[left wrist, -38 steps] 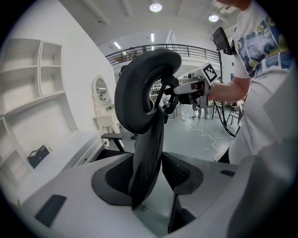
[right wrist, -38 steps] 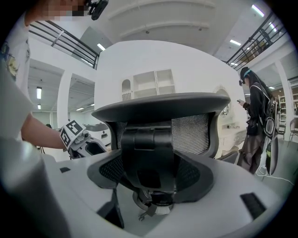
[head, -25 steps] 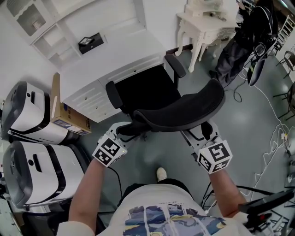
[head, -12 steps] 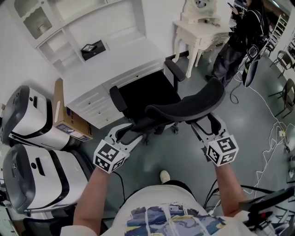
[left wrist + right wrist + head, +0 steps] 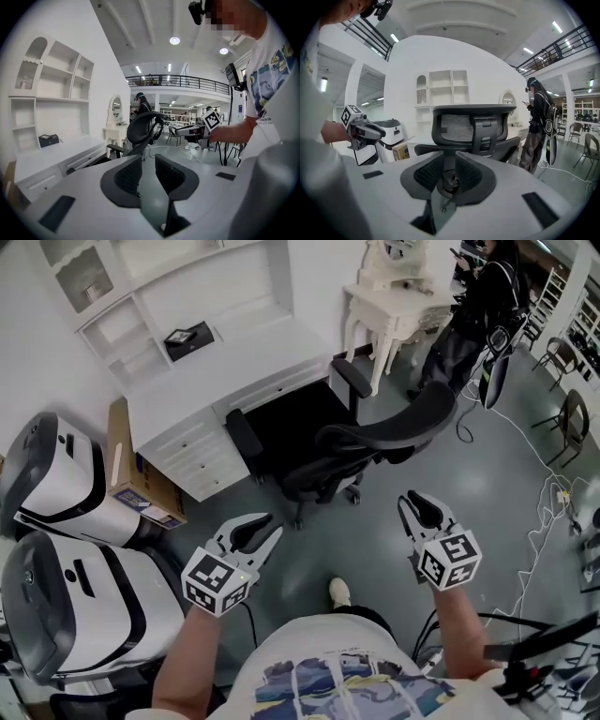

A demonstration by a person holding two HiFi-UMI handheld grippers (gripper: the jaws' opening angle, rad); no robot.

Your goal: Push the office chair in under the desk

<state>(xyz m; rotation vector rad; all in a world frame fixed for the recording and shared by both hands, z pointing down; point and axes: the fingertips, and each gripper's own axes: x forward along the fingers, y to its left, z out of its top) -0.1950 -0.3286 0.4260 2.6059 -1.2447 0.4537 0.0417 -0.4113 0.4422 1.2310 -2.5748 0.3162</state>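
Bright, even overhead light; strong fisheye warping toward dark corners.

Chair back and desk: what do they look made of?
Chair back: black mesh with a fine weave that lets light through, set in a dark matt frame, likely plastic. Desk: even matt white with no grain showing. It looks like painted wood or laminate, but I can't tell which.
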